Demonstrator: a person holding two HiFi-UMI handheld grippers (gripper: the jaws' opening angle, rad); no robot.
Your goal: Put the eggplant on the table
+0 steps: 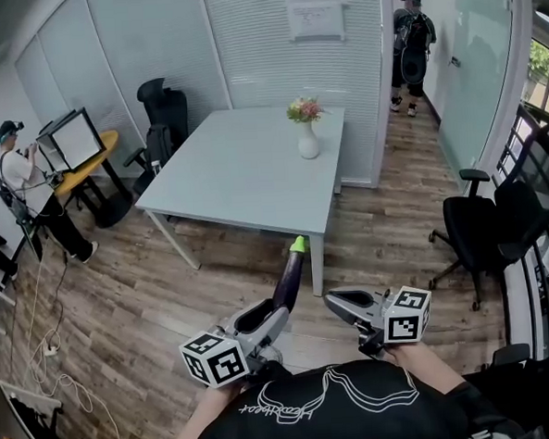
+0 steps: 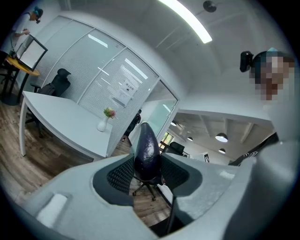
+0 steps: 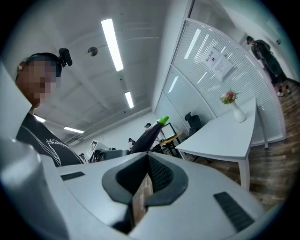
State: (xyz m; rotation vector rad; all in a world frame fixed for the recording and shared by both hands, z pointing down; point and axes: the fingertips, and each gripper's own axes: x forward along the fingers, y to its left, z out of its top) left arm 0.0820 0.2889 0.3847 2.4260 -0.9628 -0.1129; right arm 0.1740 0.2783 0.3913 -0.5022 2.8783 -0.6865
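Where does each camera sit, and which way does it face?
Head view: person's head, steeply down on table, left tool, right tool, black shirt.
Left gripper view: rides left tool, along jaws shut on eggplant, toward table.
Right gripper view: rides right tool, jaws shut, empty, toward table; shirt at left.
Shared: all show eggplant and table.

This is an office: frosted glass partition walls [image 1: 152,36], black swivel office chairs [image 1: 479,229] on wood-plank flooring [image 1: 122,307], and a pale grey rectangular table [image 1: 234,170]. A flat computer monitor [image 1: 75,140] sits on a small yellow table [image 1: 84,170].
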